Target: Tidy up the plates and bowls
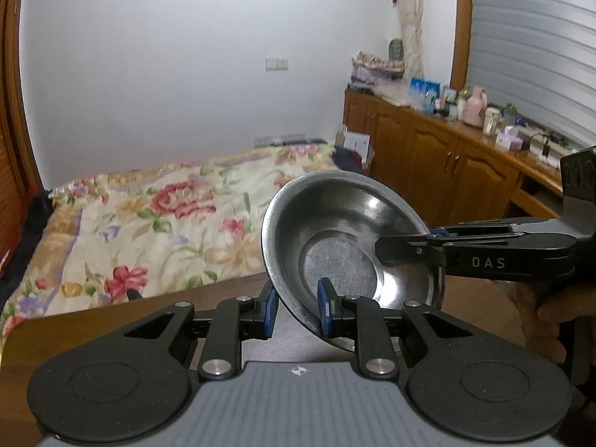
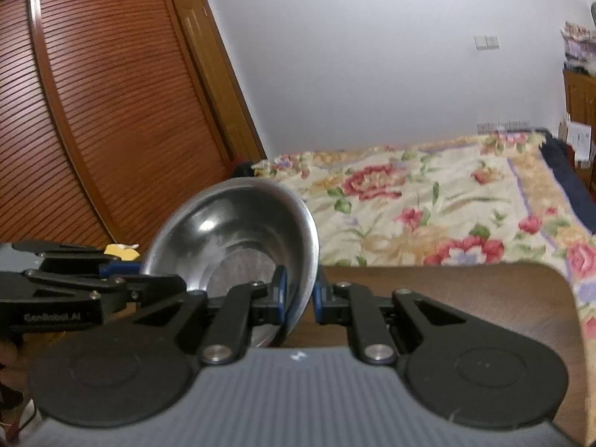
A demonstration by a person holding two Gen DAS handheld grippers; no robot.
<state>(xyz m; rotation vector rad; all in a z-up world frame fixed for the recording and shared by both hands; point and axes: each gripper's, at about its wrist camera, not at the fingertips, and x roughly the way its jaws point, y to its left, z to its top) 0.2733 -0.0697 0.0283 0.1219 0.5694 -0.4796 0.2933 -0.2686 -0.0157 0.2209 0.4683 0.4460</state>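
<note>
A steel bowl (image 1: 346, 231) hangs tilted above the brown table, its hollow facing the cameras. In the left wrist view my left gripper (image 1: 298, 309) has the bowl's lower rim between its blue pads, one inside the wall and one outside. My right gripper (image 1: 409, 238) comes in from the right and pinches the opposite rim. In the right wrist view the bowl (image 2: 231, 231) stands on edge. My right gripper (image 2: 299, 294) is shut on its right rim, and the left gripper (image 2: 145, 272) clamps its left rim.
The brown wooden table (image 2: 447, 298) lies under the bowl. Behind it is a bed with a floral quilt (image 1: 167, 216). A wooden sideboard (image 1: 447, 149) crowded with small items runs along the right. Louvred wardrobe doors (image 2: 93, 111) stand at the left. A hand (image 1: 540, 305) holds the right gripper.
</note>
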